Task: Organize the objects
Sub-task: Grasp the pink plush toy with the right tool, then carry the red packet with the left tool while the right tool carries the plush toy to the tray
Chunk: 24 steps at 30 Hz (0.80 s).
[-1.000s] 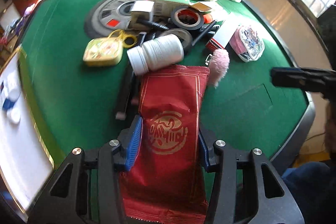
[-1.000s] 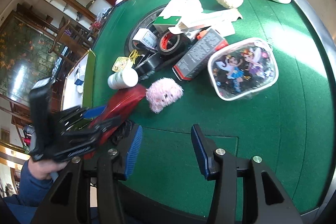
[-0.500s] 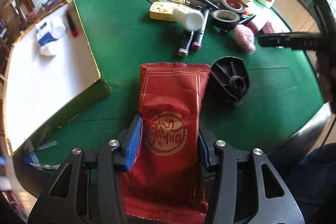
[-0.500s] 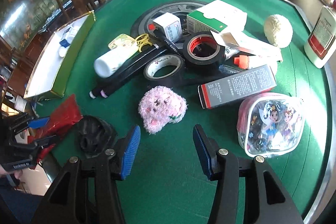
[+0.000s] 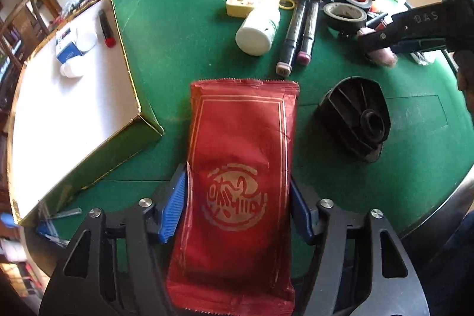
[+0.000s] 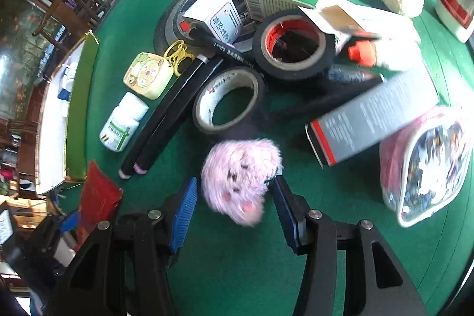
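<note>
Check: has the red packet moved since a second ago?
Yes. The red packet, between the opening left tongs, has left the clutter around the white bottle and now sits beside the green box.

The table [image 5: 183, 28] is covered in matt green felt-like cloth, with a shiny metal-looking rim at its edge. The red packet [image 5: 240, 176] looks like matt crinkled foil or paper with serrated ends and gold print. The pink toy [image 6: 241, 176] is fluffy plush. The white bottle [image 5: 259, 30] is smooth plastic. Both tape rolls [image 6: 231, 101] have glossy black sides around cardboard-like cores. The black holder [image 5: 355, 117] is ribbed, slightly glossy plastic. The pouch [image 6: 426, 171] is clear shiny plastic with pink trim. The grey box [image 6: 373, 116] looks like smooth printed card.
</note>
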Motion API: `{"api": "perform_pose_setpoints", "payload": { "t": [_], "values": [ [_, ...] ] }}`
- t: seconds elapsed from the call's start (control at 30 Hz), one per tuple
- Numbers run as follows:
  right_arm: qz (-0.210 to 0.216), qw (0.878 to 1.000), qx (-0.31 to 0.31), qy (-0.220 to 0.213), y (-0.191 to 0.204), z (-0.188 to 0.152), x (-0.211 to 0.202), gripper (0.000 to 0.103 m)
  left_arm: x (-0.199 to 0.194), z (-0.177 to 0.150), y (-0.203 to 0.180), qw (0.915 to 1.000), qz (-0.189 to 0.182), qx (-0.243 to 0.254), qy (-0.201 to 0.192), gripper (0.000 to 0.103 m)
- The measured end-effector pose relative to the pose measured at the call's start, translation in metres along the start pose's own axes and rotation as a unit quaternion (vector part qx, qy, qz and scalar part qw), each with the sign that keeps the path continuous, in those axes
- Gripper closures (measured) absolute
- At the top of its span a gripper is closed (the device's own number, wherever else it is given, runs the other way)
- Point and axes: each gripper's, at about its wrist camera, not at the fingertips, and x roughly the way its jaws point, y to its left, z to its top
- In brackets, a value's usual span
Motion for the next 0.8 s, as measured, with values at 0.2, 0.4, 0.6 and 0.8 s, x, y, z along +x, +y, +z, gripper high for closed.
{"api": "perform_pose_setpoints", "payload": {
  "t": [0.2, 0.4, 0.6, 0.8],
  "values": [
    [-0.027, 0.998, -0.061, -0.015, -0.001, -0.006, -0.003, 0.068, -0.002, -0.004, 0.01, 0.9997, -0.011, -0.019, -0.014, 0.053],
    [0.005, 0.997, -0.058, -0.047, -0.006, -0.023, -0.026, 0.069, -0.01, -0.005, 0.014, 0.9984, -0.025, -0.045, -0.022, 0.057],
    [0.02, 0.993, -0.078, -0.082, 0.009, -0.031, -0.052, 0.069, -0.03, -0.001, 0.008, 0.9979, -0.012, -0.037, -0.052, 0.057],
    [0.031, 0.992, -0.085, -0.09, 0.024, -0.03, -0.061, 0.069, -0.052, 0.004, 0.008, 0.9954, 0.017, -0.029, -0.089, 0.057]
  ]
}}
